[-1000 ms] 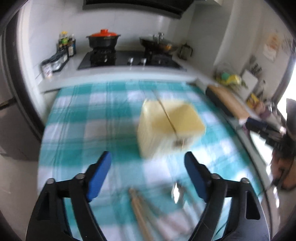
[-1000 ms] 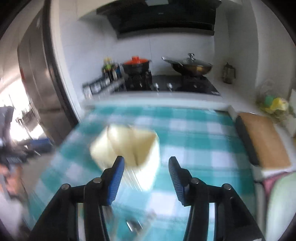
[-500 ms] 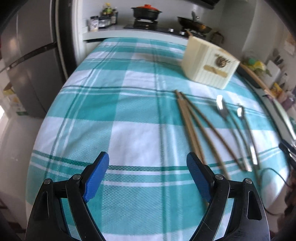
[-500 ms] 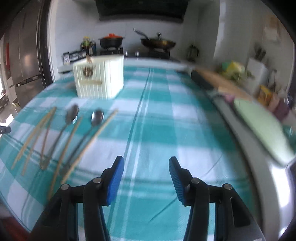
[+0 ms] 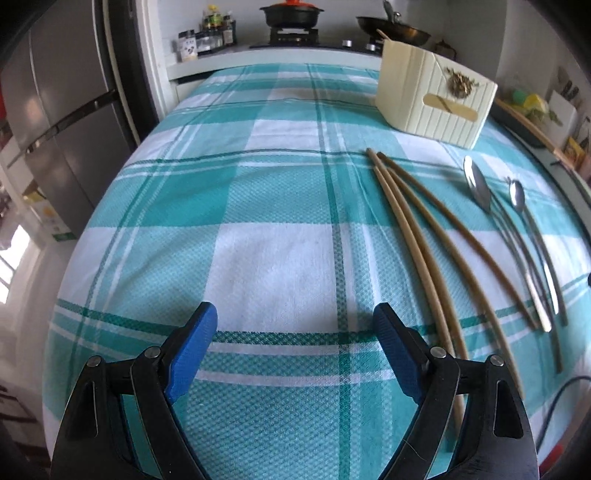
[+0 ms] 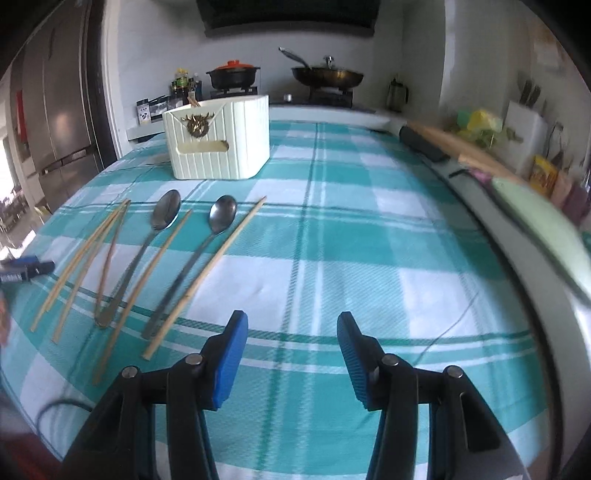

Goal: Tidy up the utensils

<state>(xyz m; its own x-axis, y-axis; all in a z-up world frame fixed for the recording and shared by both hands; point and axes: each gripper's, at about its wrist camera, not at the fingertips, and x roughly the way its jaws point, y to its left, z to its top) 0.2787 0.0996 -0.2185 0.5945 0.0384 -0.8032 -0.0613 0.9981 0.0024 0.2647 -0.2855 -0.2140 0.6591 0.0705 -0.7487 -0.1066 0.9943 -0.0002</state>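
**Left gripper over the checked cloth, utensils laid out to its right**

The black left gripper with blue pads (image 5: pixel 295 350) hangs low over a teal-and-white checked tablecloth (image 5: pixel 258 206); its jaws are opening wide, with only bare cloth between them. To the right, long tan wooden chopsticks (image 5: pixel 417 251) lie fanned on the cloth, running from near to far. Right of them rest two long-handled silver metal spoons (image 5: pixel 480 188), bowls at the far end. Beyond the chopstick tips stands a cream ribbed plastic utensil holder (image 5: pixel 432 99) with a gold ornament on its front. Far behind, a black pot with an orange lid (image 5: pixel 291 13) sits on the stove.
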